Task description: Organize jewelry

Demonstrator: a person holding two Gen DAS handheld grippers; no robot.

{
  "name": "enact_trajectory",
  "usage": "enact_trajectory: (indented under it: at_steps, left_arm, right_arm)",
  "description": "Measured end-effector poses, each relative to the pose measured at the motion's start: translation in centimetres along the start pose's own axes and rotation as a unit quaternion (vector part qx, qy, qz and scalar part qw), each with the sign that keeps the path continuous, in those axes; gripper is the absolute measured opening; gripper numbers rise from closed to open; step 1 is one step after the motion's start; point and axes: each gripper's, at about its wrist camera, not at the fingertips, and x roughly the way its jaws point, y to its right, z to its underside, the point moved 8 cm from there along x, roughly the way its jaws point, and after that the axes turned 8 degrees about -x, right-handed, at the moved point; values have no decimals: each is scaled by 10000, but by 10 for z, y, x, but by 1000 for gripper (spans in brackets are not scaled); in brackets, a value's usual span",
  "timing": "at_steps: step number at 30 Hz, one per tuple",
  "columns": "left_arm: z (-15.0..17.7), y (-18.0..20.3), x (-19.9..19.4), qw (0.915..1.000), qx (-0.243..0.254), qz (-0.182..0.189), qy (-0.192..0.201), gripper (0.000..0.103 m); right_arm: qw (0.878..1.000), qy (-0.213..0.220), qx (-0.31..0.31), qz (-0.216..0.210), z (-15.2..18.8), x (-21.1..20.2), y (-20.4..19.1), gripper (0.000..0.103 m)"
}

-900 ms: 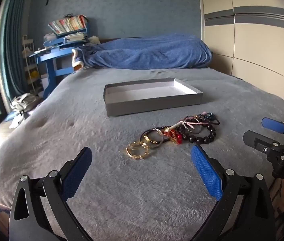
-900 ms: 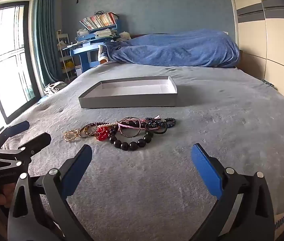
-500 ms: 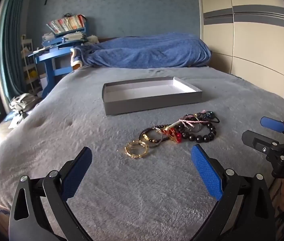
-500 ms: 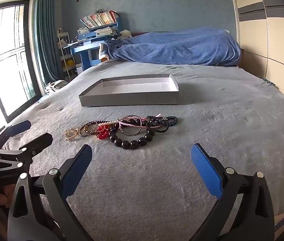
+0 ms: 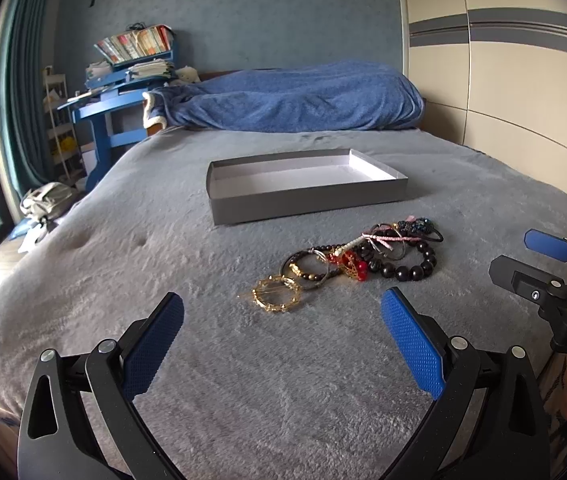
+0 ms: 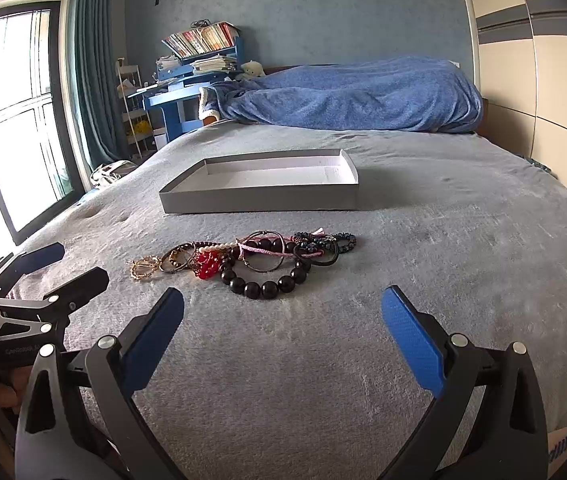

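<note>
1. Left wrist view: your left gripper fills the bottom of the frame, jaws wide apart and holding nothing. The pile of bracelets lies at centre on the grey blanket, just below the tray.
2. Right wrist view: your right gripper also gapes, nothing between its jaws; the bracelets sit at centre, the left gripper at the left edge.

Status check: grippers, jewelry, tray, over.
Left gripper and right gripper open, empty, short of the pile. Jewelry heaped on the grey blanket, untouched. Tray empty behind it. Nothing in the way.
</note>
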Motion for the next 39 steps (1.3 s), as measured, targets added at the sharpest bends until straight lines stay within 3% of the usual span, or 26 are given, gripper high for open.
enact_trajectory:
  at_steps: [39]
  left_arm:
    - [7,-6,6,9999,-26,-96,-141,98]
  right_arm:
    - [10000,-7,3,-37,2,1,-1,98]
